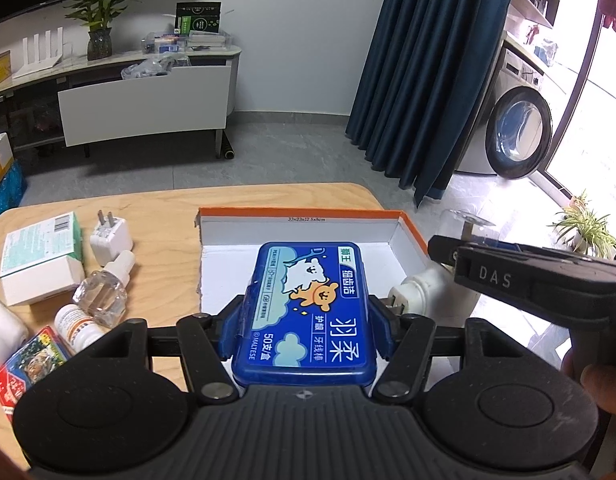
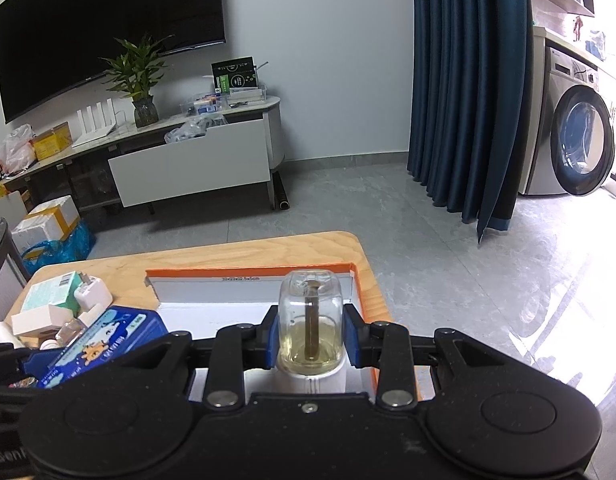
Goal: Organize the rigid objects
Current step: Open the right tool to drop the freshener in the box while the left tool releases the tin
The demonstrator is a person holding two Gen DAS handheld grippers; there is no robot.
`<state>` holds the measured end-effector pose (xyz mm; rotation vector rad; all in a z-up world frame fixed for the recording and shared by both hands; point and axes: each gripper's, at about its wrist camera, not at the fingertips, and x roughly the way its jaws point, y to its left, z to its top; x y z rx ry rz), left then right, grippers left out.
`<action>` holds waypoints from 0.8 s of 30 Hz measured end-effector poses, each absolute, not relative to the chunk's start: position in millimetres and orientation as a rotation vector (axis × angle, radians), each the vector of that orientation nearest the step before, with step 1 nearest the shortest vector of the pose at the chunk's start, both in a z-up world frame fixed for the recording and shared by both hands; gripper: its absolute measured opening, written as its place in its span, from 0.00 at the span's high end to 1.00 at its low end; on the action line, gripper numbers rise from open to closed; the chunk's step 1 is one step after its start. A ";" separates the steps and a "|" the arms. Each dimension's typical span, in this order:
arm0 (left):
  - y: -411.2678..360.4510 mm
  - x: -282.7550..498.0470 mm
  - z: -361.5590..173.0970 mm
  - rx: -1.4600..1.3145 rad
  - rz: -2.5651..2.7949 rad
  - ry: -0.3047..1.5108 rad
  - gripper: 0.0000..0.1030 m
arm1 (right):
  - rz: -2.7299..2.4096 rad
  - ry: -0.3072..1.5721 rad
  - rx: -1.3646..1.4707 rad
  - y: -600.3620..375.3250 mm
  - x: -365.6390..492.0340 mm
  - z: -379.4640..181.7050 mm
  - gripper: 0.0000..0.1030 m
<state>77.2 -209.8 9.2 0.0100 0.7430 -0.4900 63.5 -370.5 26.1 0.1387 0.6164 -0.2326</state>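
Left tool (image 1: 303, 316) pinches blue floss-pick case (image 1: 308, 312) over orange-edged box (image 1: 291, 216); right tool (image 2: 311, 332) clamps liquid-refill bottle (image 2: 311, 320) w/ plug over same box; box seems empty; approx. six items left on worktop (image 1: 167, 216).

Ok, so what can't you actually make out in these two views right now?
- Left view: whether the blue case touches the tray floor; the case itself hides it.
- Left view: right gripper tips, hidden behind the tray wall.
- Right view: left gripper, cut off by the left edge.
- Right view: bottle base, hidden by the gripper body.
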 end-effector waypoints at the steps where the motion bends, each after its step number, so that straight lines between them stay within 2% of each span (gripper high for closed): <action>1: -211.3 78.9 7.8 0.012 -0.490 0.746 0.39 | -0.232 0.623 0.137 -371.6 66.7 25.4 0.62; 7: -214.3 89.9 -1.2 0.015 -0.478 0.771 0.39 | -0.211 0.706 0.096 -374.4 93.5 17.4 0.61; 8: -214.6 91.7 -2.6 0.014 -0.477 0.775 0.39 | -0.216 0.703 0.093 -374.6 96.4 17.0 0.59; 9: -214.5 93.5 -3.2 0.013 -0.475 0.777 0.39 | -0.219 0.682 0.098 -375.8 95.8 16.9 0.45; 10: -215.3 94.9 -3.7 0.015 -0.473 0.778 0.39 | -0.218 0.659 0.110 -377.8 94.1 19.4 0.41; 18: -223.7 108.2 -9.8 0.012 -0.474 0.783 0.39 | -0.243 0.541 0.160 -392.9 53.4 37.8 0.35; 19: -225.4 109.4 -10.1 0.018 -0.474 0.775 0.36 | -0.240 0.535 0.166 -393.8 48.3 39.6 0.35; 20: -226.8 110.4 -9.8 0.023 -0.478 0.775 0.25 | -0.243 0.529 0.172 -394.8 43.5 41.1 0.34; 21: -227.2 110.4 -8.2 0.023 -0.482 0.776 0.21 | -0.246 0.527 0.177 -395.0 39.2 42.1 0.32; 24: -222.3 104.6 -2.0 0.020 -0.477 0.764 0.18 | -0.246 0.530 0.185 -393.8 31.4 46.0 0.32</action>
